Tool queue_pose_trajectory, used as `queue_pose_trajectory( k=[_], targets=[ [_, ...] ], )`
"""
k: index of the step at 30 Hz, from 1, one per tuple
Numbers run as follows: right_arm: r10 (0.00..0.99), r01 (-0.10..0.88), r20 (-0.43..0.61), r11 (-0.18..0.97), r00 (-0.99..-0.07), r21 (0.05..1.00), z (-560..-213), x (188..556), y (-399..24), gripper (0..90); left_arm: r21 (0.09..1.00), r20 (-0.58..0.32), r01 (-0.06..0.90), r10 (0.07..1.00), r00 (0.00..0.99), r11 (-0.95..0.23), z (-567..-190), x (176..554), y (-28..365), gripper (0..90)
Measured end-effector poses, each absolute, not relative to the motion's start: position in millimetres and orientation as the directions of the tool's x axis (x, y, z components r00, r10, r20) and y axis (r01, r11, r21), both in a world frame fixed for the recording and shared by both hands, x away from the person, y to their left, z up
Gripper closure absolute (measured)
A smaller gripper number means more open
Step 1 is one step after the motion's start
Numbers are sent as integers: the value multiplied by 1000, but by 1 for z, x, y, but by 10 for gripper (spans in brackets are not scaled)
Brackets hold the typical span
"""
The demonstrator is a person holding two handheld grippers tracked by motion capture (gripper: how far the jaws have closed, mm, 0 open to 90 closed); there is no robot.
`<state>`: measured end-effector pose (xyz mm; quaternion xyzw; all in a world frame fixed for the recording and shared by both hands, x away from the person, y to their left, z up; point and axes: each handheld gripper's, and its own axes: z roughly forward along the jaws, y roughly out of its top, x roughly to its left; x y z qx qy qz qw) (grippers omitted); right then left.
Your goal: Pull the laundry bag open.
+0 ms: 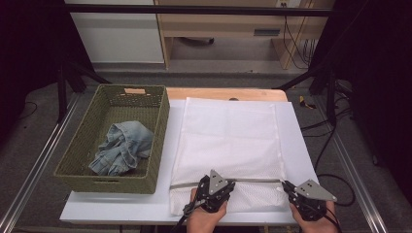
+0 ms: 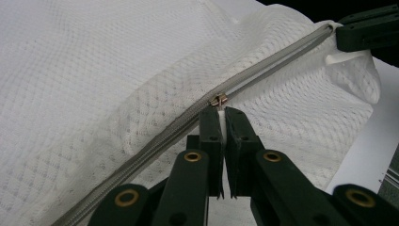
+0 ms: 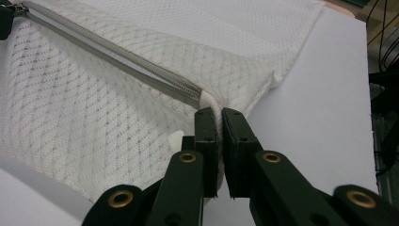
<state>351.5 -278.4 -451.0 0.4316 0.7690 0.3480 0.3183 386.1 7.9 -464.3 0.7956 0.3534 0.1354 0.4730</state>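
Mesh laundry bag [image 1: 228,141] lies flat on the white sheet covering the table [image 1: 116,208], to the right of the woven basket [image 1: 73,160] that holds a crumpled pair of jeans [image 1: 121,148]. Its grey zipper [image 1: 252,180] runs left to right across the near end of the bag, just in front of your hands.

Your left gripper [image 1: 216,187] sits about midway along that zipper. In the left gripper view its jaws are pressed nearly together on the white pull tab [image 2: 221,120], with the metal slider [image 2: 219,100] just beyond their tips. Your right gripper [image 1: 286,186] is at the bag's near right corner; in the right gripper view its jaws are pinched on the fabric edge right at the end of the zipper [image 3: 200,100], so that corner is anchored.

The step in hand looks like working the zipper: one gripper holds the bag's end fixed while the other draws the slider along the track. Whether the track behind the slider is parted or joined is hard to tell from these views.

For the next move, keep the right corner pinned and taut so the mesh does not bunch, and pull the tab straight along the line of the teeth, not upward. The tab is small and thin, so keep your grip firm or it may slip free.
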Motion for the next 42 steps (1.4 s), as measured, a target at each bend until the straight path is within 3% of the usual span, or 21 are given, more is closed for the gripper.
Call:
queue_pose_trajectory(
  k=[42],
  targets=[
    [885,427,-223,401,-408,811,-452,353,-279,856,837,-128,469,734,667,-280,-461,389,39,866]
  ],
)
